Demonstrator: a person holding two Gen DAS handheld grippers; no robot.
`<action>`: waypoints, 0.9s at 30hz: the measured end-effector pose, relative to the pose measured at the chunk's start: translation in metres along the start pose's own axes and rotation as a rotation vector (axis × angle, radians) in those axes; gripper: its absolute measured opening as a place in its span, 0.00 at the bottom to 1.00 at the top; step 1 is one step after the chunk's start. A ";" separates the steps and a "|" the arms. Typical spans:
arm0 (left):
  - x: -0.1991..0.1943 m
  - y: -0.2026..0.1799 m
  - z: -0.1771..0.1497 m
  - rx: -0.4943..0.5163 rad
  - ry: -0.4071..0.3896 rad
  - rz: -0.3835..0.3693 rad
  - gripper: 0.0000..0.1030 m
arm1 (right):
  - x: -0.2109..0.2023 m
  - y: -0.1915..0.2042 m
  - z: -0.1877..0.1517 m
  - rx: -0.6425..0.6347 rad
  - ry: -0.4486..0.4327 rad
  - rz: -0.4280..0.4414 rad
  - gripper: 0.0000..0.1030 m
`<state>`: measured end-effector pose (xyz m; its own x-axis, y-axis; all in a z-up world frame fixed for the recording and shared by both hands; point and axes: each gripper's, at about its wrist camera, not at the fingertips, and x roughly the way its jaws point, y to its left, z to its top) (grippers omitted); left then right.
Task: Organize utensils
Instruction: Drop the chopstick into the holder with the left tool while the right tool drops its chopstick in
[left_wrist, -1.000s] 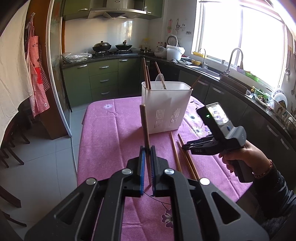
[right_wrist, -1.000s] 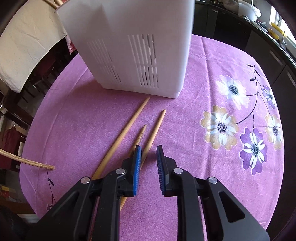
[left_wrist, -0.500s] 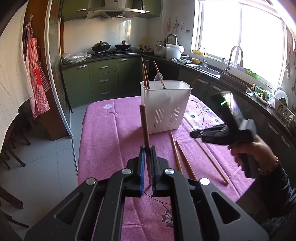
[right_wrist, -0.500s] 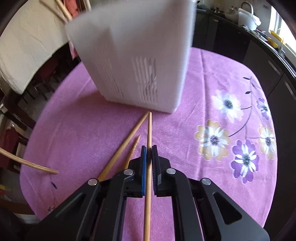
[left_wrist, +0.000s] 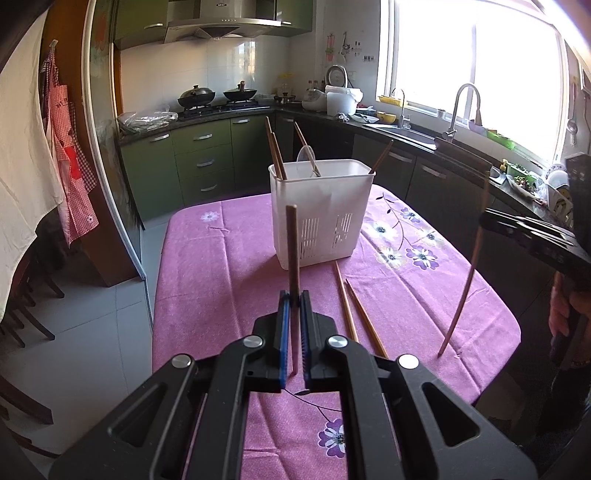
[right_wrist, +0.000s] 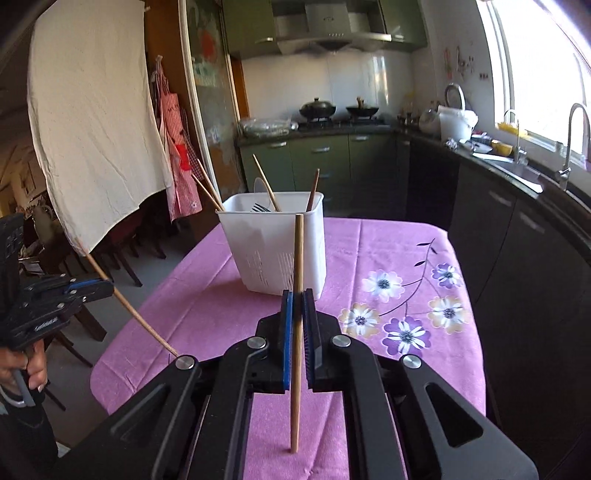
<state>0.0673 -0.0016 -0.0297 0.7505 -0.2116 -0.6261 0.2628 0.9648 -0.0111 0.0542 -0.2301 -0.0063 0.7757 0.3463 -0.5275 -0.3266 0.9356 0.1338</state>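
Observation:
A white slotted utensil holder (left_wrist: 320, 210) (right_wrist: 275, 240) stands on the purple flowered tablecloth (left_wrist: 221, 273) with several chopsticks and a spoon in it. My left gripper (left_wrist: 294, 295) is shut on a brown chopstick (left_wrist: 293, 240) that stands upright between its pads. My right gripper (right_wrist: 297, 293) is shut on a lighter chopstick (right_wrist: 297, 258), held upright above the cloth. In the left wrist view that chopstick (left_wrist: 467, 273) hangs from the right gripper (left_wrist: 484, 221) at the right edge. Two chopsticks (left_wrist: 351, 310) lie on the cloth in front of the holder.
Green kitchen cabinets and a stove with two woks (left_wrist: 216, 96) line the back wall. A counter with a sink and tap (left_wrist: 463, 107) runs along the right under the window. A white cloth (right_wrist: 96, 122) hangs at the left beside dark chairs.
My right gripper closed on one of the chopsticks lying by the holder and lifted it up and away from the cloth, turning it upright. My left gripper kept still with its chopstick.

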 end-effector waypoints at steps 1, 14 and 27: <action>0.000 0.000 0.001 0.000 0.000 0.000 0.05 | -0.007 -0.001 -0.002 0.005 -0.011 0.005 0.06; -0.005 -0.009 0.021 0.020 -0.016 -0.010 0.05 | -0.031 -0.005 -0.014 0.027 -0.044 0.037 0.06; -0.032 -0.018 0.157 0.033 -0.245 -0.098 0.05 | -0.032 -0.012 -0.018 0.035 -0.047 0.050 0.06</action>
<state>0.1336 -0.0365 0.1131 0.8436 -0.3396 -0.4159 0.3586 0.9329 -0.0344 0.0235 -0.2532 -0.0055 0.7836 0.3947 -0.4798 -0.3474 0.9186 0.1883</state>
